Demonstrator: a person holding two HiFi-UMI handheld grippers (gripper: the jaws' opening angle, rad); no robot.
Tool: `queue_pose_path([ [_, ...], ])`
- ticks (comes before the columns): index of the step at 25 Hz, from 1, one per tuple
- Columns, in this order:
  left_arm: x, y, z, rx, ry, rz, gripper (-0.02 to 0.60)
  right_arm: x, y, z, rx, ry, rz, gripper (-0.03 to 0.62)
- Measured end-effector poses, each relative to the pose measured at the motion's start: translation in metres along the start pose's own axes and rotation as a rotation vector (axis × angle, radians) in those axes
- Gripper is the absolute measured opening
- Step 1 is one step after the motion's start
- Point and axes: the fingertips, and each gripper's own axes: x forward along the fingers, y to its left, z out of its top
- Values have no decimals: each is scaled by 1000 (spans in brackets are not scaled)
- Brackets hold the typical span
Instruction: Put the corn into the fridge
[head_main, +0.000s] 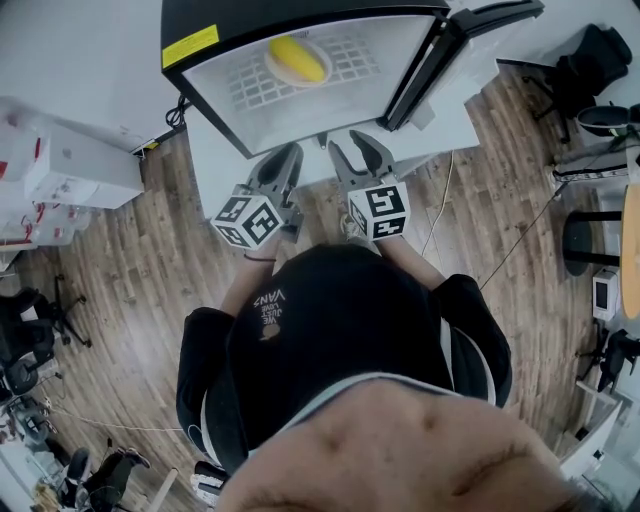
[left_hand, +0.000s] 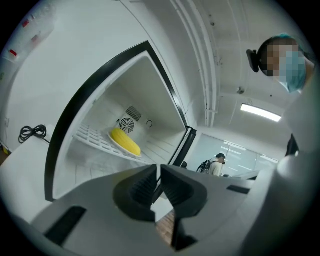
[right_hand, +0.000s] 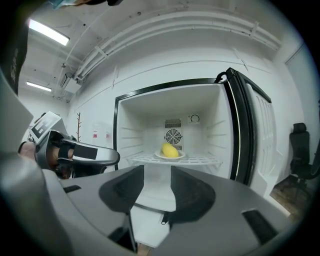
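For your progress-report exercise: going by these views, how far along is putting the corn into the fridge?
Done: the corn lies on a plate on the fridge shelf. In hand: nothing; left gripper shut, right gripper open, both empty. Left: the door stands open, so perhaps closing it.

The corn (head_main: 297, 58) is bright yellow, on a white plate (head_main: 272, 66) over a white wire-grid shelf (head_main: 355, 60). The fridge (head_main: 200, 15) is white inside with a black frame and door edge, and bears a yellow label (head_main: 190, 45). The left gripper (head_main: 293, 150) and right gripper (head_main: 350, 142) are dark grey; their cubes (head_main: 247, 220) carry black-and-white square markers. The floor (head_main: 130, 260) is brown wood plank. The person's top (head_main: 340, 330) is black with white lettering
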Motion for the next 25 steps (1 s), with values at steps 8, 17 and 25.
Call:
queue_pose_path([
  [8,-10,-2,-6,12,24,-11,34,-10,6,-4,-5,3,-26,141],
  [17,-15,-3,-9,37,37,-25,34,-15,12,-9,-1,5,-38,98],
  [25,-17,-4,-12,37,46,-32,34,-19,13,-10,0,-2,-51,40],
])
